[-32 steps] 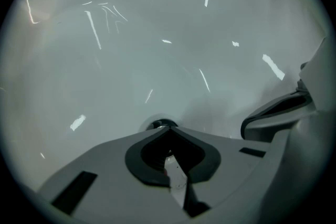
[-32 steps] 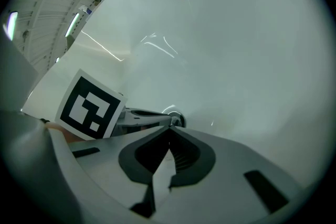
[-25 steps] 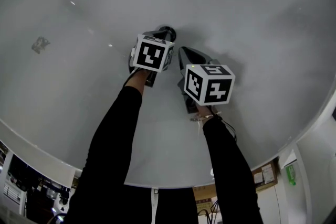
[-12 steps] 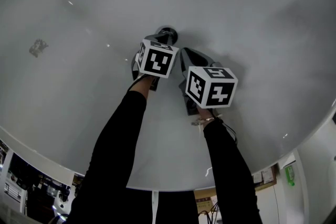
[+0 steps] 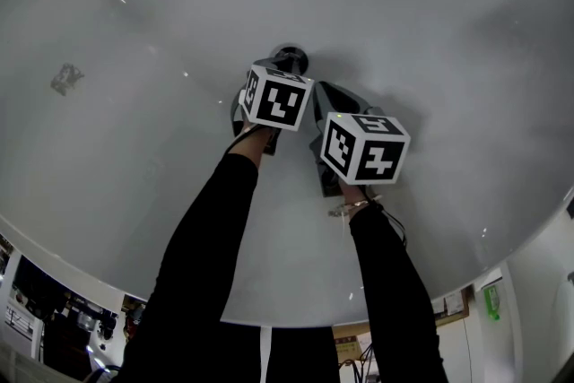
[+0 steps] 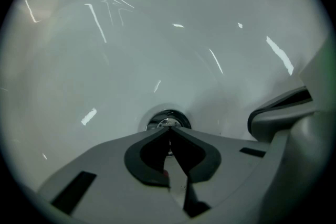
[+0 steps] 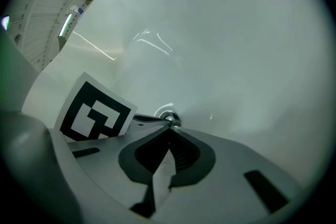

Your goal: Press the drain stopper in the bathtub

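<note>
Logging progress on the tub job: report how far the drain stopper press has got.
Done: both grippers are down in the bathtub, jaws together. In hand: the left gripper has its closed tips right at the chrome drain stopper; whether it touches or has pushed it down cannot be told. The right gripper hangs beside it, empty. Left: probably the press itself, then lifting both out.
</note>
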`<state>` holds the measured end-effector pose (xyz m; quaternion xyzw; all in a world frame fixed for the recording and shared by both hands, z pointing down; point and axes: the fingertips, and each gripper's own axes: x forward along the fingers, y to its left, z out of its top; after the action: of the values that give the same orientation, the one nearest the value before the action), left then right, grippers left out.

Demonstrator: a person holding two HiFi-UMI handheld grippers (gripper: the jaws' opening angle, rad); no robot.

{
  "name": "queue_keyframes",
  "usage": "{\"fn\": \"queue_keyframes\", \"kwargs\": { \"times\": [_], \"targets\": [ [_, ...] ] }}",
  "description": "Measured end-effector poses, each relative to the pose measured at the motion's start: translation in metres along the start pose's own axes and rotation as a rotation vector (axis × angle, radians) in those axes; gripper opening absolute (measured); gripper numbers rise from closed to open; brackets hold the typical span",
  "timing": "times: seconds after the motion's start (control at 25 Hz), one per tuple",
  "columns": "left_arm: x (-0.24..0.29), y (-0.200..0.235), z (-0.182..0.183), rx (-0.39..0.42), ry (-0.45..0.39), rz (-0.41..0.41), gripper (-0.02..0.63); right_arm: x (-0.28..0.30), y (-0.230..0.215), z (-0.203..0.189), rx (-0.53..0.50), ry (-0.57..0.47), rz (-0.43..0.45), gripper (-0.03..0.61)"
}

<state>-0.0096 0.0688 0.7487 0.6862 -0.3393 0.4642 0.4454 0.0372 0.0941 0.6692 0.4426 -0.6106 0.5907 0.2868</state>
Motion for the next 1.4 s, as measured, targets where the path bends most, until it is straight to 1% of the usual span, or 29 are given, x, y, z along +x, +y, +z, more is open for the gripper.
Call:
{"fn": "queue_keyframes", "kwargs": {
  "times": [0.24,0.4,0.68,0.84,1.04,1.24,1.4],
  "targets": [
    [0.0,-0.003,0.001,0.019,0.017,-0.004,0.008,-0.002,-0.003,0.001,0.007,-0.002,-0.008,0.002],
    [-0.007,-0.004,0.002,0.037,-0.002,0.014,0.008,-0.005,-0.003,-0.001,-0.005,0.009,-0.019,0.002],
    [-0.013,-0.007,0.003,0.047,-0.013,-0.006,0.008,-0.012,-0.001,0.005,-0.008,0.0,-0.026,0.002],
    [-0.013,-0.006,0.003,0.034,-0.01,-0.029,0.008,-0.012,0.001,0.003,-0.011,0.002,-0.029,0.002],
    [-0.014,-0.008,0.002,0.108,0.005,-0.042,0.008,-0.013,0.003,-0.001,-0.018,0.008,-0.032,0.002],
    [-0.02,-0.002,0.0,0.077,0.0,-0.042,0.008,-0.015,0.008,0.002,-0.026,0.004,-0.031,0.002],
    [-0.029,0.0,-0.001,0.08,-0.007,-0.05,0.008,-0.019,0.011,0.006,-0.029,-0.001,-0.033,0.002]
  ]
}}
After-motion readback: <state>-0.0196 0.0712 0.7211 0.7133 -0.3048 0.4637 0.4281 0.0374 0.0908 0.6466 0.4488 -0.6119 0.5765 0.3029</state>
